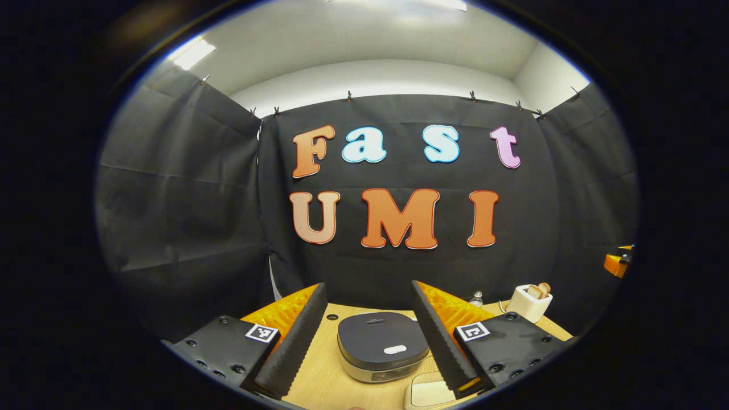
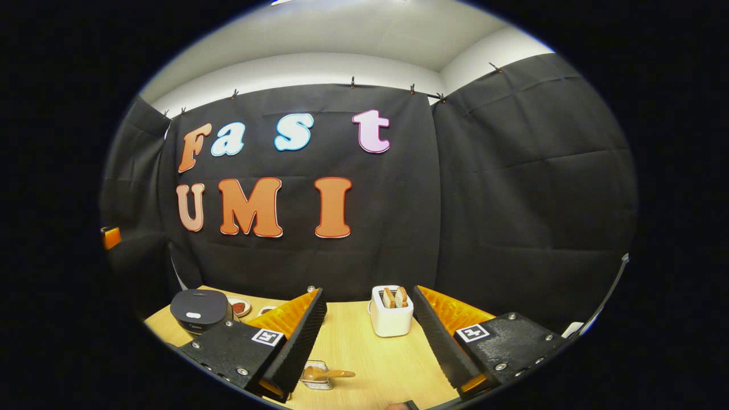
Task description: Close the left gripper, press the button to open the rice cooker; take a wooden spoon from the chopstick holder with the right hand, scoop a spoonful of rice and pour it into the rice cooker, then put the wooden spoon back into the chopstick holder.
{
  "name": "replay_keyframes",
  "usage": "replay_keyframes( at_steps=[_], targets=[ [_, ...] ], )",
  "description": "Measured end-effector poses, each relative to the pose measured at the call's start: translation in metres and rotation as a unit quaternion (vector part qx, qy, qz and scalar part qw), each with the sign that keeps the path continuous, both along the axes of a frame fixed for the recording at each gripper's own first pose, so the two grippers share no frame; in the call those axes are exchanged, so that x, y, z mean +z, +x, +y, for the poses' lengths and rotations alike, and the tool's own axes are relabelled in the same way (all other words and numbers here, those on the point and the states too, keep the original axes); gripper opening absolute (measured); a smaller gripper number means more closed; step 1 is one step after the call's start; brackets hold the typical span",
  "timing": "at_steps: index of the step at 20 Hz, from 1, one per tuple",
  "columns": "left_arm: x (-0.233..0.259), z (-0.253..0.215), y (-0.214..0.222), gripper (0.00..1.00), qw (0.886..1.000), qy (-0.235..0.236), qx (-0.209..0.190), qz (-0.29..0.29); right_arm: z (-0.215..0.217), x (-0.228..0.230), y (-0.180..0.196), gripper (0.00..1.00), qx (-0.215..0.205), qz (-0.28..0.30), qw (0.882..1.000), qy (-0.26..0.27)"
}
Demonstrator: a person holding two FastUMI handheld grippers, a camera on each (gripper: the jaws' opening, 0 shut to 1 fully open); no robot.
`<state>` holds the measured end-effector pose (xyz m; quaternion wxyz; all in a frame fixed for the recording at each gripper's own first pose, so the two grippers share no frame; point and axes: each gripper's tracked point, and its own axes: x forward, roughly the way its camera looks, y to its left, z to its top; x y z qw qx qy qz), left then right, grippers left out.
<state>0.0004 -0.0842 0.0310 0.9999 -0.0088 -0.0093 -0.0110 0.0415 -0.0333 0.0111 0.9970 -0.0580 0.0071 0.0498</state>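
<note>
The cooker sits lid-down on the desk, its button pale on the lid front, framed between the fingers of the released left claw. That claw should clench first, then press squarely down. The right claw is also released, near the spoon.
</note>
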Motion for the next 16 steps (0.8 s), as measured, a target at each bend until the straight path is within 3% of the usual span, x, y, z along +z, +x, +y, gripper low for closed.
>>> replay_keyframes(
  at_steps=[3,4,9,11,12,16],
  targets=[
    [0.002,0.000,0.004,0.94,1.000,-0.004,-0.004,0.000,0.000,0.002,-0.002,0.95,-0.004,-0.004,1.000,-0.002],
    [0.003,0.002,0.005,1.00,1.000,0.000,-0.006,-0.002,0.001,0.002,-0.002,0.95,-0.007,-0.004,1.000,0.001],
    [0.007,0.007,0.020,0.98,1.000,0.015,-0.022,-0.001,0.012,-0.001,-0.003,0.95,-0.015,0.001,1.000,0.001],
    [0.002,0.006,0.024,0.82,0.999,0.015,-0.039,0.007,0.019,0.000,-0.004,0.95,-0.018,-0.001,1.000,-0.002],
    [-0.003,0.002,0.025,0.70,0.998,0.014,-0.054,0.013,0.025,-0.001,-0.004,0.95,-0.016,0.000,1.000,-0.003],
    [-0.008,0.020,0.040,0.22,0.999,0.015,-0.044,0.022,0.038,-0.007,-0.001,0.95,-0.014,0.008,1.000,-0.006]
  ],
)
